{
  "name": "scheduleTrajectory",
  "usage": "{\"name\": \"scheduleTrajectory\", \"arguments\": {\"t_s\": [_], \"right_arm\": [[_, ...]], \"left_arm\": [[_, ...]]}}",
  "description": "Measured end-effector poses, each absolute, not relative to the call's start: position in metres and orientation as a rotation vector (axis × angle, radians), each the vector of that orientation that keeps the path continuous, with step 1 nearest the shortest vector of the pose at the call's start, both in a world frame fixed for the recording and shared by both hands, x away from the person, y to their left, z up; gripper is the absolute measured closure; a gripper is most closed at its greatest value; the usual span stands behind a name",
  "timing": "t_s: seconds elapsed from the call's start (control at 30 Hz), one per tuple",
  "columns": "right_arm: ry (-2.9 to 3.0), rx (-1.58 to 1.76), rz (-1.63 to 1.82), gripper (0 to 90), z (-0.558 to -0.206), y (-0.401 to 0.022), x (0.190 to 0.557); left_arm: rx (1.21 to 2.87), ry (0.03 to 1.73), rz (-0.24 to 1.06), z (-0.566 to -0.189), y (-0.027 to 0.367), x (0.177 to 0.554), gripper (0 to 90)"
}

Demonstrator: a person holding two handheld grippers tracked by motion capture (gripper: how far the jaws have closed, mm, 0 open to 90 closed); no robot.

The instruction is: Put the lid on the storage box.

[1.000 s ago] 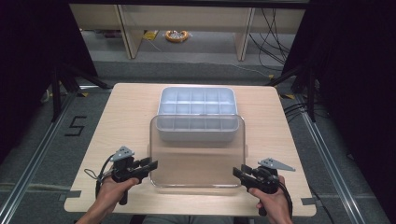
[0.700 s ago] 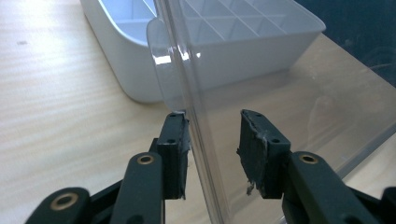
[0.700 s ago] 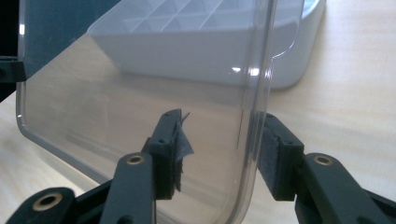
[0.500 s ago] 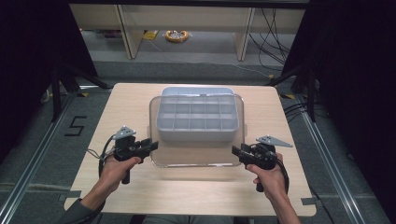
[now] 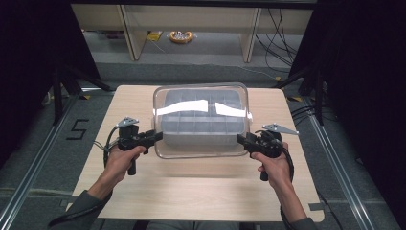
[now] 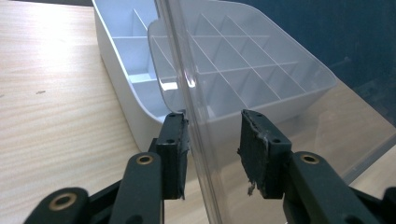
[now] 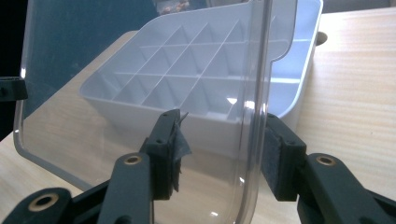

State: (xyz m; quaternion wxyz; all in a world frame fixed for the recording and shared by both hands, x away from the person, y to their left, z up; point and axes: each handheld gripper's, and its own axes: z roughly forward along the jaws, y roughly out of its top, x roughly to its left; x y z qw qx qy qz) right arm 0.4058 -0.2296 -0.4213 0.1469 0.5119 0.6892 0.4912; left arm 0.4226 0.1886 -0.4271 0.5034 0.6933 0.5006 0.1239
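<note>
Dark curtains close in the room around a pale wooden table [image 5: 191,191], where a person holds a gripper in each hand. Between them hangs a clear plastic lid [image 5: 201,120], carried above a white divided tray [image 5: 201,132] that sits on the far half of the table. The left gripper [image 5: 157,136] has the lid's left rim and the right gripper [image 5: 242,140] its right rim.

Seen from the left gripper view, that gripper's jaws stand almost fully closed, with the lid's edge [image 6: 187,93] running between them against the left pad. From the right gripper view, the lid's rim [image 7: 257,116] passes between the jaws close to the right pad, and they have just been opening slightly, so this grip looks the looser one.

The likely trouble is a slip on the right side: thin, smooth plastic could slide out, drop one end and knock the tray. If the hands come down unevenly, the lid may also sit skewed and fail to seat on the tray's rim.
</note>
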Motion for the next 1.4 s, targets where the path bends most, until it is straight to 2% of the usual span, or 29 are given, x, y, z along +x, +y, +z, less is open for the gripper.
{"name": "scheduleTrajectory", "arguments": {"t_s": [0.57,0.83,1.4], "right_arm": [[1.926,1.535,1.363,53.5,-0.404,-0.223,0.454],[1.909,1.598,1.366,53.6,-0.402,-0.219,0.466],[1.902,1.64,1.343,51.4,-0.42,-0.218,0.486]], "left_arm": [[1.653,1.251,0.394,-0.397,0.177,0.48,61.8],[1.627,1.29,0.374,-0.401,0.175,0.497,61.2],[1.636,1.363,0.328,-0.421,0.173,0.513,58.6]]}}
